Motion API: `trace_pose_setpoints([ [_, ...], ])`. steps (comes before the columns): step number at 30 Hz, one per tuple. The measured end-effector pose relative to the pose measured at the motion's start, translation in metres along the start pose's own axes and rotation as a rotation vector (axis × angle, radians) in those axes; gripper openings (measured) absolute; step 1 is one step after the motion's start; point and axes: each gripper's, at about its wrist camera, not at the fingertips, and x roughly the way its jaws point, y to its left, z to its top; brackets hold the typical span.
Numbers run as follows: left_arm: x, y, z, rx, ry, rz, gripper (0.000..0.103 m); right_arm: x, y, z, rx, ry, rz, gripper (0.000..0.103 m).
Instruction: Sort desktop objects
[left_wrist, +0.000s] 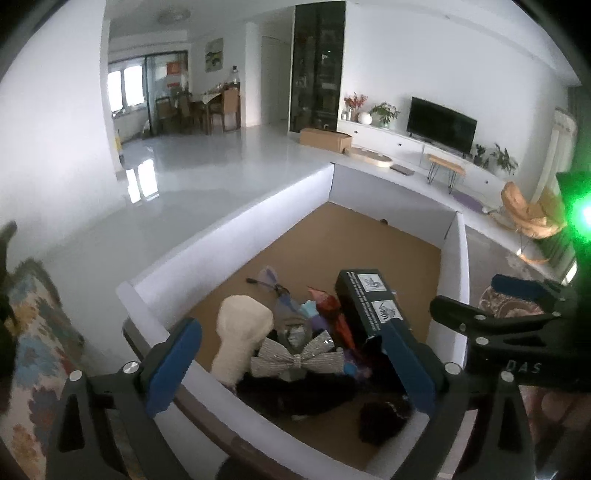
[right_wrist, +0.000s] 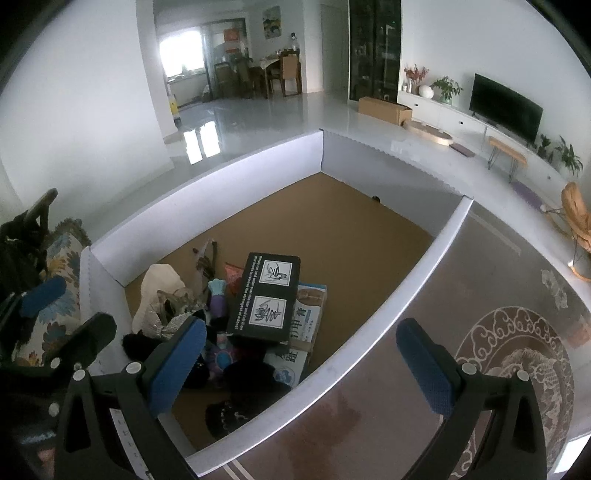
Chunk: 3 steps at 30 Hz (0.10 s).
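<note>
My left gripper (left_wrist: 291, 363) hung spread wide and empty over the white-walled cardboard box (left_wrist: 236, 229), above the silver sequined bow (left_wrist: 295, 356) on the heap by its near wall. My right gripper (right_wrist: 301, 354) gaped too, gripping nothing, beside the black printed carton (right_wrist: 267, 295).

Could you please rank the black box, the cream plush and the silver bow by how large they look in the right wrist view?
1. black box
2. cream plush
3. silver bow, partly hidden behind a finger, so unsure.
</note>
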Motion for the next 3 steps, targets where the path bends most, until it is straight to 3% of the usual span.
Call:
trace_pose_setpoints([
  [3,-0.0038,-0.0023,-0.0006,0.007,-0.028,0.017,0.103,0.0005,-0.0001,0.0006,-0.004,-0.001,0.002,0.103],
])
